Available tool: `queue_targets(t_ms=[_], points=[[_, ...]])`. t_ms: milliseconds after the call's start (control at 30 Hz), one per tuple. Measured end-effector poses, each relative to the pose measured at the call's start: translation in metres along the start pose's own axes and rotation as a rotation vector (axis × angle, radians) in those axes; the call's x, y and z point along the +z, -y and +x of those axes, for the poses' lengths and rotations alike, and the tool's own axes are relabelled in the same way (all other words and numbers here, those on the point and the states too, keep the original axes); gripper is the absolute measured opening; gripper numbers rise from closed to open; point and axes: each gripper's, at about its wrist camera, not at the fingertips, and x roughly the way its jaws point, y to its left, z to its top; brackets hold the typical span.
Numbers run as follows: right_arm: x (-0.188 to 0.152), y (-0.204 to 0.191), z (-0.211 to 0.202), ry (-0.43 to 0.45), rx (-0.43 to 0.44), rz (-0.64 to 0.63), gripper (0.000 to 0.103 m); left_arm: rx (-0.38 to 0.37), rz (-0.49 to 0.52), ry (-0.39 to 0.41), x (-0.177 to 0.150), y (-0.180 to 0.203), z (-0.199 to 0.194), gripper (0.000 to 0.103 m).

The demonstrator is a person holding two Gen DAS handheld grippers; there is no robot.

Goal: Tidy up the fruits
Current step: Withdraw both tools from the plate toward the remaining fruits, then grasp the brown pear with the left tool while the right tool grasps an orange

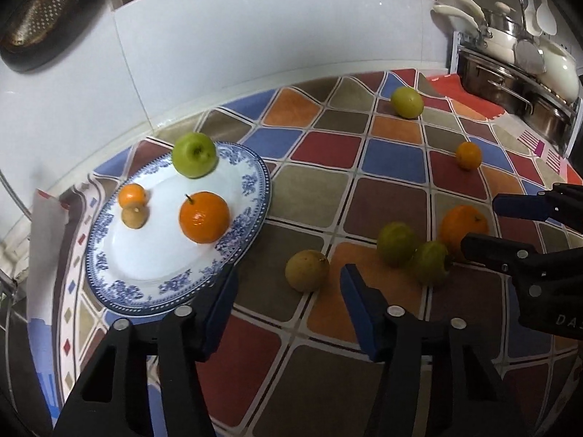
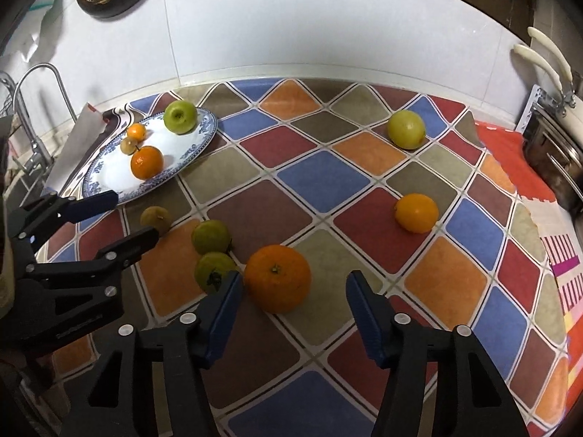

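Note:
A blue-and-white plate (image 1: 251, 185) (image 2: 206, 134) holds a green apple (image 1: 195, 159) (image 2: 180, 116), an orange (image 1: 204, 216) (image 2: 146, 162), a small orange (image 1: 132, 195) and a small brown fruit (image 1: 135, 217). My left gripper (image 1: 289, 284) (image 2: 136, 216) is open and empty, with a yellow-brown fruit (image 1: 306, 270) (image 2: 156, 219) just ahead of it. My right gripper (image 2: 294, 293) (image 1: 481, 225) is open around a large orange (image 2: 277, 278) (image 1: 462, 226) on the cloth. Two green fruits (image 2: 211, 236) (image 2: 213, 271) lie left of it.
A yellow-green fruit (image 2: 406, 129) (image 1: 407, 102) and a small orange (image 2: 416, 213) (image 1: 468, 154) lie further right on the chequered cloth (image 2: 320, 178). Steel pots (image 1: 510, 87) stand at the right. A sink tap (image 2: 36, 109) is at the left. A white tiled wall (image 2: 291, 36) runs behind.

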Motion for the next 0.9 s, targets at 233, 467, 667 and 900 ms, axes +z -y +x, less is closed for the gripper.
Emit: queue_targets(t_ms=[233,467,667,900], points=[[0.003,-0.002,0.007,-0.018,0.026,-0.012,0.054,-0.031,-0.001,-0.031,0.004,0.001,0.014,0.041],[0.006,-0.002,0.01,-0.02,0.067,-0.009,0.043,-0.061,-0.003,-0.041,0.005,0.004,0.019,0.028],[0.006,0.0,0.008,-0.012,0.06,-0.003,0.042,-0.059,-0.012,-0.034,0.006,0.005,0.014,0.027],[0.013,-0.001,-0.006,0.034,0.071,-0.012,0.042,-0.048,-0.058,0.005,0.008,-0.002,-0.012,0.028]])
